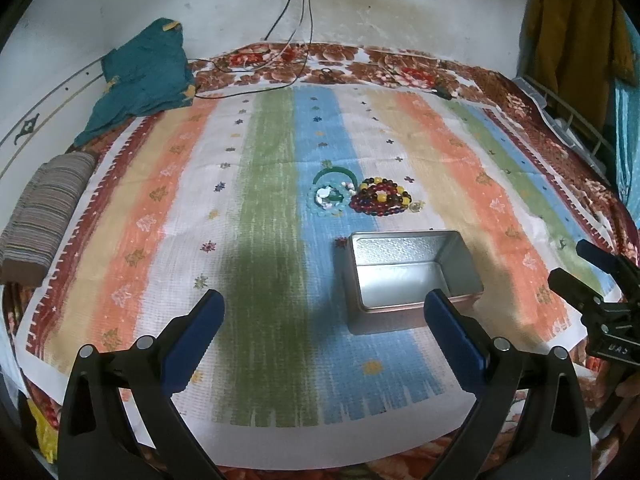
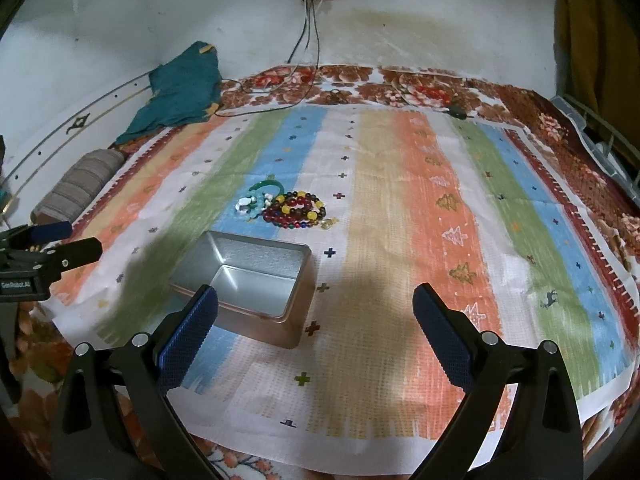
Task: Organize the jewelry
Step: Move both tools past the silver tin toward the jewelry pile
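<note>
A pile of jewelry lies on the striped cloth: dark red, yellow and black bead bracelets, and next to them pale turquoise and white pieces with a green bangle. An open silver tin box, empty, stands just in front of the pile. My left gripper is open and empty, near the box's front left. My right gripper is open and empty, just right of the box. Each gripper also shows at the other view's edge: the right gripper and the left gripper.
The striped cloth covers a floral bedspread. A teal garment and a rolled striped cloth lie at the far left. Cables run from a wall socket onto the bed. A yellow garment hangs at the right.
</note>
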{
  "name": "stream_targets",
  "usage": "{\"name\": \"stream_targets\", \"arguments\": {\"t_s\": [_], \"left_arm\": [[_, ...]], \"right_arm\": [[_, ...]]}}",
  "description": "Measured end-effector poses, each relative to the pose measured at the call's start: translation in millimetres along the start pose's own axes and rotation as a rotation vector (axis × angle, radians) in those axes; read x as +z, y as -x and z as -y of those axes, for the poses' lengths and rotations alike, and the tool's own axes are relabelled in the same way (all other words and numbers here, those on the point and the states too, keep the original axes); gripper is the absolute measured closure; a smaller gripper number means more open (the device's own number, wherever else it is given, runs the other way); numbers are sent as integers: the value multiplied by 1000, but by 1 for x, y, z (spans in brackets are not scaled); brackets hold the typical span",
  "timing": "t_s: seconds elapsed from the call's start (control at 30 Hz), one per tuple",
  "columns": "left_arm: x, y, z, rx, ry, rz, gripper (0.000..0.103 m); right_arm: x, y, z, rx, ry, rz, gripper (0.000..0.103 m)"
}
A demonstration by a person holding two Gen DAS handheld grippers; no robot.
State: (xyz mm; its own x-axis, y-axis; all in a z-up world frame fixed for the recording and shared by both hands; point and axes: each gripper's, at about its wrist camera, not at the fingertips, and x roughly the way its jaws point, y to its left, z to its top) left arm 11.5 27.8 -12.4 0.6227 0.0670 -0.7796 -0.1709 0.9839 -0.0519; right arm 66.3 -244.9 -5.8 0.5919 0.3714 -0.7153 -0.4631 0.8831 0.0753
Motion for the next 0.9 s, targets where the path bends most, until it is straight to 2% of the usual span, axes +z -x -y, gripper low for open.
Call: {"name": "stream_targets", "arguments": {"t_s": [0.47,0.77,0.9], "left_arm": [[5,-11,4,7,-10,-30,6],[19,-19,6,47,-41,-21,6],[24,-23,3,39,-46,-35,6]], "right_arm": [[9,-11,0,5,20,-25,4],[22,-26,2,-11,32,-46,4],[29,-34,2,-13,29,-54,4]]}}
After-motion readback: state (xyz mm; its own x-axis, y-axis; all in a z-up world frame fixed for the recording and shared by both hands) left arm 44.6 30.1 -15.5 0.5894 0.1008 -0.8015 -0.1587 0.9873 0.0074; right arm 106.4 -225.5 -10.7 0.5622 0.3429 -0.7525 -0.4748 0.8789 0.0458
